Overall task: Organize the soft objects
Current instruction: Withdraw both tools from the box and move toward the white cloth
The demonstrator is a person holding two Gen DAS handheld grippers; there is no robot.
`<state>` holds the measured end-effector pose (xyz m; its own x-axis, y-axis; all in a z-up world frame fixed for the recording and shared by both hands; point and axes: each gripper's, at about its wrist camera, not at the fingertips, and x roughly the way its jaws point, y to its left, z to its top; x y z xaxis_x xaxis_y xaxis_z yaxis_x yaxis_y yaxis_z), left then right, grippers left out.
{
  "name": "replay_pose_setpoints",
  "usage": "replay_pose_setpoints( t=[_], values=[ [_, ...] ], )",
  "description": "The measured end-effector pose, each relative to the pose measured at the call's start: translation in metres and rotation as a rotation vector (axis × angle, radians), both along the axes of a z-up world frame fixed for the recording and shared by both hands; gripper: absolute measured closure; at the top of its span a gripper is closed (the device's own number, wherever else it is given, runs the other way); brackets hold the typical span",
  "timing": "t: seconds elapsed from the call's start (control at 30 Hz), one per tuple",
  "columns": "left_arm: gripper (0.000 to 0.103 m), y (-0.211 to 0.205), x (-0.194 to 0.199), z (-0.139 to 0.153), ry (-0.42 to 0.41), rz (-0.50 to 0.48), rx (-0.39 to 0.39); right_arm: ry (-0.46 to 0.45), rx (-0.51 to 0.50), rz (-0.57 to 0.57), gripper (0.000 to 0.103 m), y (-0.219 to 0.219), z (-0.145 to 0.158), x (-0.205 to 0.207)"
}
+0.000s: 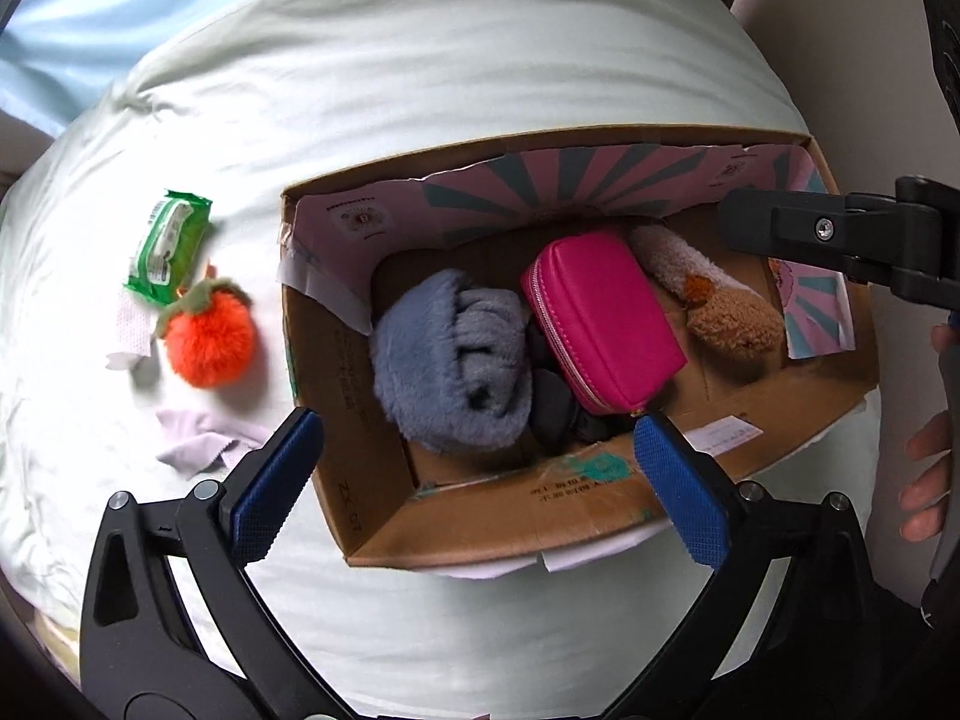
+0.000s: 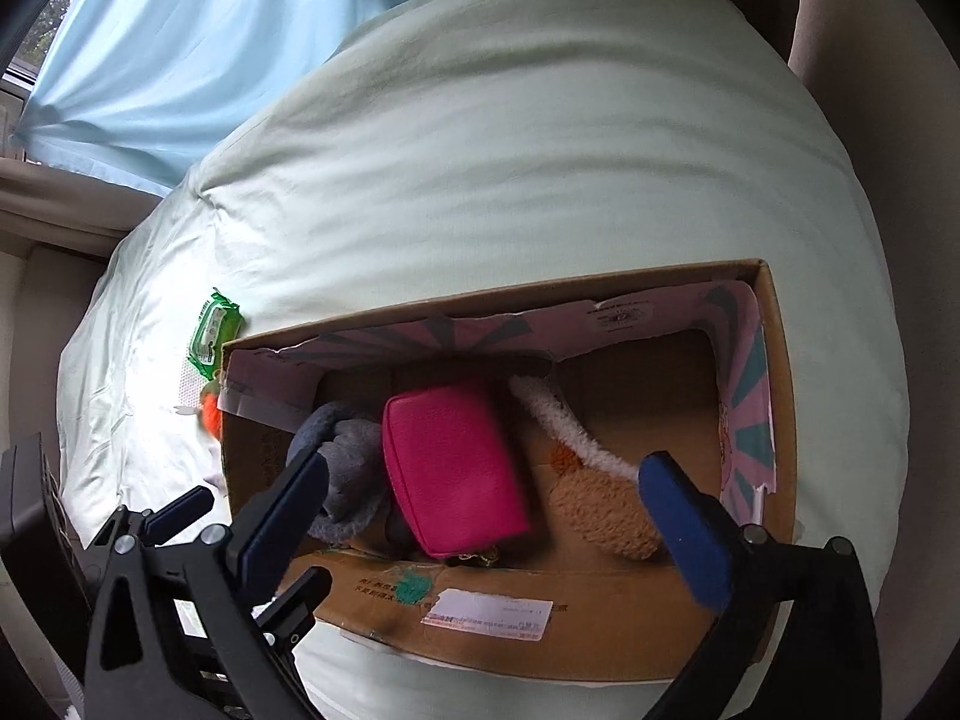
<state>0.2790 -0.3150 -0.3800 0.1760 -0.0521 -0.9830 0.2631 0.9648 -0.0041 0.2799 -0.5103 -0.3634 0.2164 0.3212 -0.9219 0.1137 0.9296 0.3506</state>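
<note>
Both grippers hang over an open cardboard box (image 1: 372, 516) on a bed (image 1: 420, 90) covered with a pale green sheet. Left gripper (image 1: 480, 480): fingers wide apart, nothing between the pads. Right gripper (image 2: 486, 516): same, fingers spread wide, nothing held.

Hard to read:
- Dark item (image 1: 558, 408) wedged between the grey fluffy bundle (image 1: 456, 360) and the pink zip pouch (image 1: 600, 324); mostly buried, can't tell what it is.
- Brown plush (image 1: 732, 318) with a cream fuzzy part lies in the right end of the box; shape unclear, its near end is hidden behind the right finger in the right wrist view.
- Box print and label text too small to read.
- In the right wrist view the box wall hides most of the orange pom-pom (image 1: 207, 342) and part of the green wipes pack (image 1: 171, 246).
- Person's hand (image 1: 930, 468) cut off at the frame edge in the left wrist view.

Outside the box, on the sheet to its left: wipes pack, orange pom-pom with green leafy top just beside it, a white tissue (image 1: 129, 330) partly under them, and a lilac cloth (image 1: 204, 438) near the left finger.

Room: light blue curtain (image 2: 168, 60) behind the bed, beige wall on the right.
</note>
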Motion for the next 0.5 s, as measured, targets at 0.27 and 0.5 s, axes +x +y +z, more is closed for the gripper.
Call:
replay_pose_setpoints(
  t=[0.27, 0.5],
  values=[
    [0.000, 0.007, -0.011, 0.035, -0.039, 0.005, -0.041, -0.044, -0.038, 0.017, 0.000, 0.012, 0.034, -0.014],
    [0.000, 0.029, -0.038, 0.103, -0.131, 0.028, -0.093, -0.162, -0.103, 0.036, 0.000, 0.026, 0.104, -0.043]
  ],
)
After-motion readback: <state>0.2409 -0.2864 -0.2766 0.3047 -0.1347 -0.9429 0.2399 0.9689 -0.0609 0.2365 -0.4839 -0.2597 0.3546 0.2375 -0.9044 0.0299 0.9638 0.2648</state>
